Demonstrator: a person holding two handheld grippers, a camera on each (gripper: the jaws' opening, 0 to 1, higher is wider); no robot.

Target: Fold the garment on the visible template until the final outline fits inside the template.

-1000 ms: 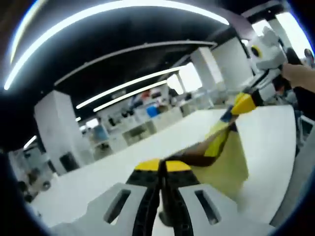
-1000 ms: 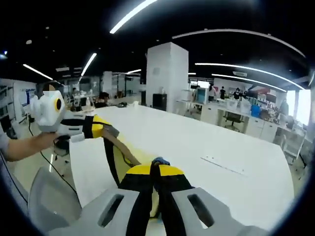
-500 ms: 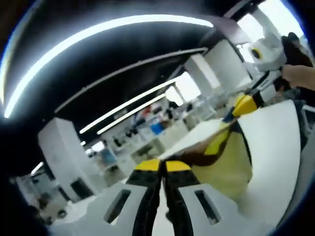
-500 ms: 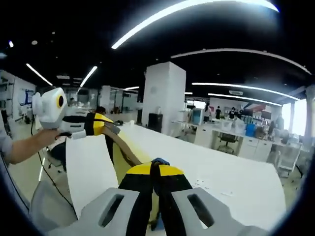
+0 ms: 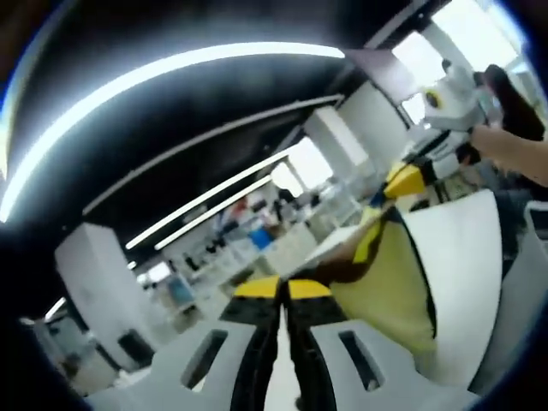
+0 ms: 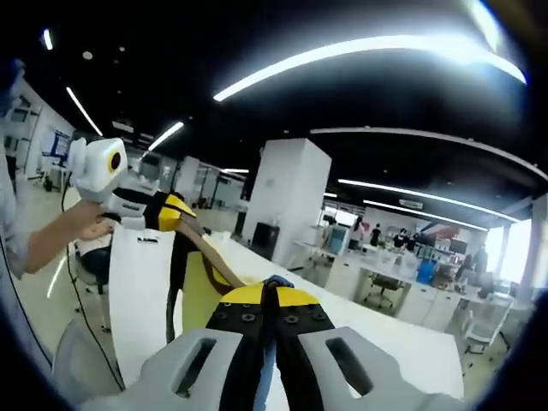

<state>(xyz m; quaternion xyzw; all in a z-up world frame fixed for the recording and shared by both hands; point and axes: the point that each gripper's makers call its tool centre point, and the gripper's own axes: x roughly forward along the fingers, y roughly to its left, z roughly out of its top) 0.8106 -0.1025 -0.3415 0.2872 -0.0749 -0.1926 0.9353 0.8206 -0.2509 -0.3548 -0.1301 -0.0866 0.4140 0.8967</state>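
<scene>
Left gripper view: the left gripper (image 5: pixel 282 295), jaws rising from six o'clock with yellow-tipped black pads pressed together, is clenched on an edge of the garment, a yellow fabric piece with black and brown trim (image 5: pixel 385 287). From the pads the cloth runs toward two o'clock, stretched as a sloping sheet, to the right gripper (image 5: pixel 409 178), a white body with yellow and black tips held by a person's hand (image 5: pixel 497 150). A white panel (image 5: pixel 462 257), apparently part of the lifted cloth, hangs at three to four o'clock.

Right gripper view: the right gripper (image 6: pixel 270 300), jaws closed at six o'clock, grasps the other edge of the same garment (image 6: pixel 197 282), a blue scrap showing between its pads. The cloth climbs toward ten o'clock to the left gripper (image 6: pixel 163 212), carried by the person's hand (image 6: pixel 81 224). The long white table (image 6: pixel 282 274) recedes toward three o'clock; the template is not discernible.

Step in hand, as judged: the garment is held aloft and taut between both grippers, well above the table, in the carry phase of a fold. The next move calls for lowering both edges together, keeping the tension even, and laying the cloth down squarely before either jaw lets go.
</scene>
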